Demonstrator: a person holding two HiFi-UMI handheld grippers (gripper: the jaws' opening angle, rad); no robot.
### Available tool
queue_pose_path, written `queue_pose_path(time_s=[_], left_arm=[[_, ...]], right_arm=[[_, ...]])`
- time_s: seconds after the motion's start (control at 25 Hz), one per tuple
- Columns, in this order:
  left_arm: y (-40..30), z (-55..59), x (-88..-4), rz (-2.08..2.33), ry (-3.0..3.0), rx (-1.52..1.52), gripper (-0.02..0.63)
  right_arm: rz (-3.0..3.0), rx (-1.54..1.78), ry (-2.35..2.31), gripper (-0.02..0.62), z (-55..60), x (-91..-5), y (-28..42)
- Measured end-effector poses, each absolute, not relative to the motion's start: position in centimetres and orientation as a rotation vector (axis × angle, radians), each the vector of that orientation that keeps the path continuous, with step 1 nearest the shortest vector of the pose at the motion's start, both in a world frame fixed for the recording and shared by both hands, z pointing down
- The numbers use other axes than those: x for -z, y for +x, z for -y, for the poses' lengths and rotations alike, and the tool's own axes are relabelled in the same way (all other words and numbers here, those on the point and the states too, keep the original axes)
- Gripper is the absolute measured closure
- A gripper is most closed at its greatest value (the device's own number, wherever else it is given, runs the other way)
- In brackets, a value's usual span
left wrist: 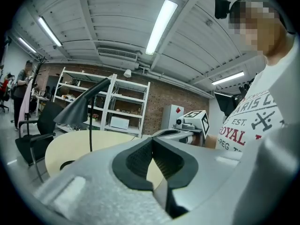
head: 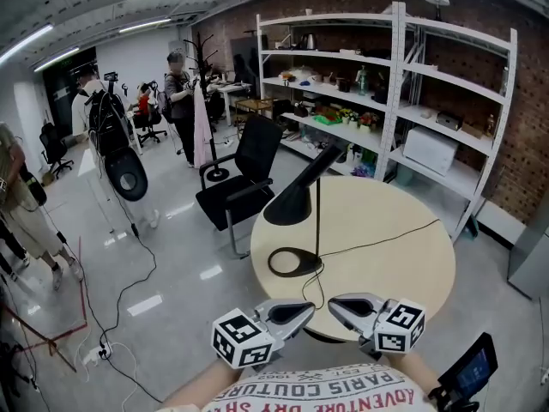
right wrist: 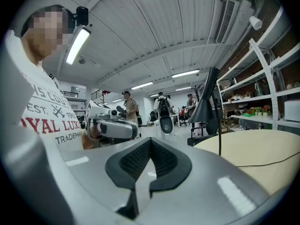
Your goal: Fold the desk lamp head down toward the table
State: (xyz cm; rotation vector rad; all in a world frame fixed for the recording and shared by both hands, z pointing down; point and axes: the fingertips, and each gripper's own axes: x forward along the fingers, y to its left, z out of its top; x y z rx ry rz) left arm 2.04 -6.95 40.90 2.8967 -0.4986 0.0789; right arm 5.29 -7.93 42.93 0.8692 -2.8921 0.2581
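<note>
Evidently the grey left gripper (head: 309, 310) and right gripper (head: 333, 303) were closed on nothing. The black desk lamp (head: 290, 202) stood apart on the round beige table (head: 390, 251).

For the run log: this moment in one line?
stage: before contact | lamp head: raised, untouched | left hand-held gripper: shut, empty | right hand-held gripper: shut, empty

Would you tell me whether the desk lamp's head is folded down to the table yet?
Not yet: the lamp head slants atop its upright stem, well above the table.
</note>
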Motion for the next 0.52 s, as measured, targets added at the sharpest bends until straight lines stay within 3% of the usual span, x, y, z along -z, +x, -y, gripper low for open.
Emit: queue_pose_path(time_s=[0.52], left_arm=[[2.04, 7.69, -41.03, 0.510, 2.881, -0.087, 0.606]], right_arm=[[2.892, -0.258, 0.873, 0.591, 8.82, -42.92, 5.43]])
